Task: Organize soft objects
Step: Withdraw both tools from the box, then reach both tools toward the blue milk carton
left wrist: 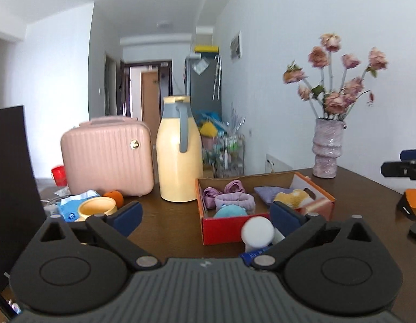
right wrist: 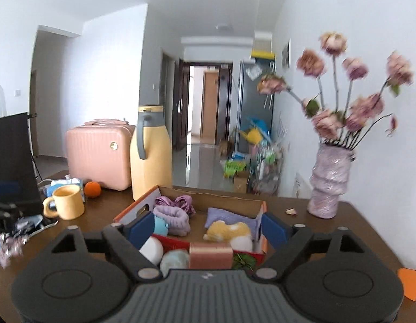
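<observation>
Both grippers hang level over a dark wooden table (left wrist: pixel 181 215), fingers spread wide with nothing between the blue pads. Seen from the left gripper (left wrist: pixel 205 215), a white foam ball (left wrist: pixel 257 230) lies nearest, at 6 o'clock of the red cardboard box (left wrist: pixel 224 228) and close against its front wall. From the right gripper (right wrist: pixel 208 227), a pink thread spool (right wrist: pixel 210 255), a pale blue fuzzy ball (right wrist: pixel 174 259) and a sprig of green leaves (right wrist: pixel 244 261) crowd the same near wall. Inside the box lie the soft objects: a lilac headband (left wrist: pixel 233 200), a teal plush piece (left wrist: pixel 229 212), purple scrunchies (left wrist: pixel 225 189), a lavender cloth (left wrist: pixel 270 192) and a yellow-and-white plush toy (left wrist: pixel 291 197). At 9 o'clock of the box stands a yellow mug (right wrist: pixel 66 202), an orange (right wrist: pixel 92 189) just behind it. Beyond, at 11 o'clock, rise a yellow thermos jug (left wrist: pixel 179 150) and a pink ribbed case (left wrist: pixel 107 156). At 2 o'clock, a pale pink vase (left wrist: pixel 326 150) of dried roses (left wrist: pixel 340 75) stands near the white wall. A hallway recedes behind.
</observation>
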`<state>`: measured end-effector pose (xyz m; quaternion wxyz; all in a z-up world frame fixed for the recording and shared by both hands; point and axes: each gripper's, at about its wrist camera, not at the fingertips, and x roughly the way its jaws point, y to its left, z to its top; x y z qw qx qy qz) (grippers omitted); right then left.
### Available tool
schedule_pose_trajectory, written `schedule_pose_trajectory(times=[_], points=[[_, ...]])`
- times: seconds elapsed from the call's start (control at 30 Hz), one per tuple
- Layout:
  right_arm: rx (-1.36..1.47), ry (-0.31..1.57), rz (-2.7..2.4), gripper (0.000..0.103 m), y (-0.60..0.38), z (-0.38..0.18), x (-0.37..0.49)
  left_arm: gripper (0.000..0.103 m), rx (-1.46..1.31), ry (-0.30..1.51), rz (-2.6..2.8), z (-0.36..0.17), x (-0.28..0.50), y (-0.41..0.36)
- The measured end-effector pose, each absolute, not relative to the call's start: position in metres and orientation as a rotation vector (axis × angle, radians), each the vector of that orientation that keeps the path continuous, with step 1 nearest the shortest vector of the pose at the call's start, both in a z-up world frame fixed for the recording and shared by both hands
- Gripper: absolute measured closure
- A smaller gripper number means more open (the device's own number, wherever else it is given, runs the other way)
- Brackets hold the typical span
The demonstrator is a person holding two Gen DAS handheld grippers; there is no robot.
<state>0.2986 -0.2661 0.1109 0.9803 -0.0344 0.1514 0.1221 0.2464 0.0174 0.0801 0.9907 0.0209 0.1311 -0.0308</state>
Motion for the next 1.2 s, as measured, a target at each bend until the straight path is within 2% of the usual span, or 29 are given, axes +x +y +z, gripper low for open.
schedule_pose_trajectory(times=[0.37, 0.6, 0.83, 1.2], points=[[-0.146, 0.279, 0.255, 0.013, -0.269, 0.048, 0.171, 0.000, 0.019, 0.245, 0.001, 0.039, 0.134, 0.009], [-0.072, 0.323, 0.305, 0.012, -0.263, 0.011, 0.120, 0.000, 0.040, 0.328, -0.031, 0.008, 0.091, -0.001], [-0.034, 0.376, 0.280, 0.012, -0.270, -0.006, 0.108, 0.000, 0.057, 0.384, -0.075, -0.009, 0.092, -0.011], [-0.009, 0.393, 0.238, 0.012, -0.269, -0.006, 0.136, 0.000, 0.032, 0.400, -0.100, -0.012, 0.132, -0.012]])
